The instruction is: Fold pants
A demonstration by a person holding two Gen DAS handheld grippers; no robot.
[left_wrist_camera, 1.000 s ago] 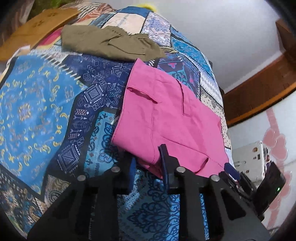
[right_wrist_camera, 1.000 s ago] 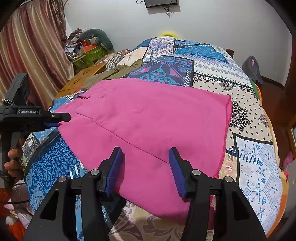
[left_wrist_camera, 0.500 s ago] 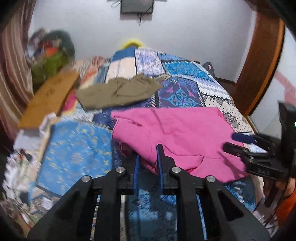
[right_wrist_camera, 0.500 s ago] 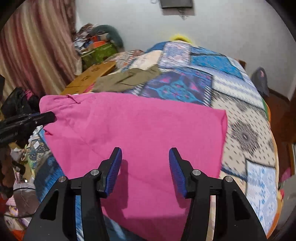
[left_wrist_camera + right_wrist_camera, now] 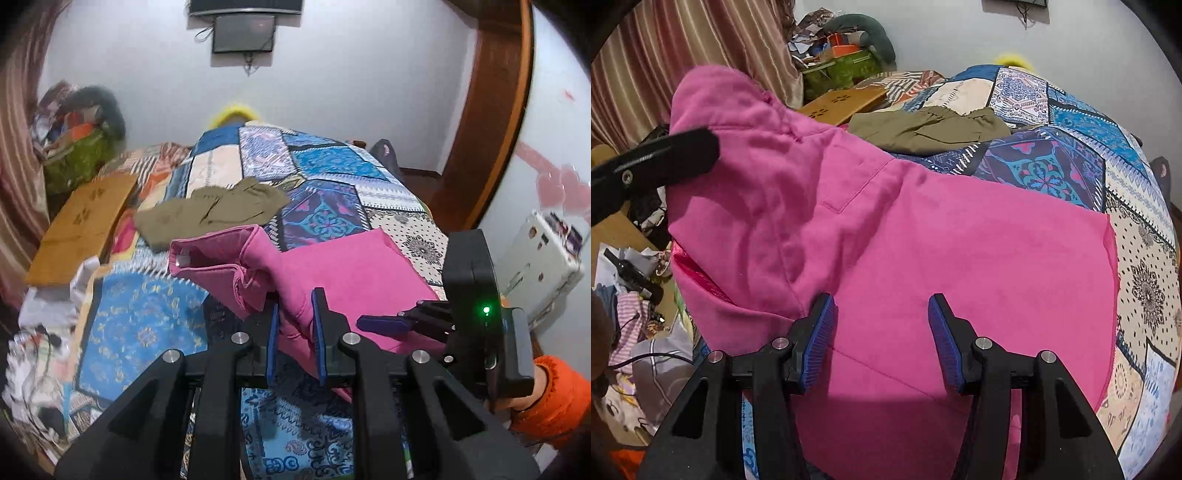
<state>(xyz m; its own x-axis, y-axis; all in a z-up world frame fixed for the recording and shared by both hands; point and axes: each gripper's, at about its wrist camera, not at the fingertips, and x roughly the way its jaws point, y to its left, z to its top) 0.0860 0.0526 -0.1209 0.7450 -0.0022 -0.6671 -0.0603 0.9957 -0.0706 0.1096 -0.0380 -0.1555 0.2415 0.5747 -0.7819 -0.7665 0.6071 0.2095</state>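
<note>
So the left tool (image 5: 293,334) is clamped on the waistband end of the pink pants (image 5: 923,258) and has just lifted it off the patchwork bedspread (image 5: 325,218); a second ago they lay flat. To the right of that pinch, the rest still rests on the bed, olive pants (image 5: 214,210) behind. Right tool (image 5: 881,341) hovers over them, spread open, holding nothing. Looks like the fold-over's starting.

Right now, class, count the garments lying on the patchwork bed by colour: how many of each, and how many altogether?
Pink: 1, the pink pants, one end lifted in the left gripper.
Olive: 1, the olive garment, lying further back on the bedspread.
Total: 2
</note>
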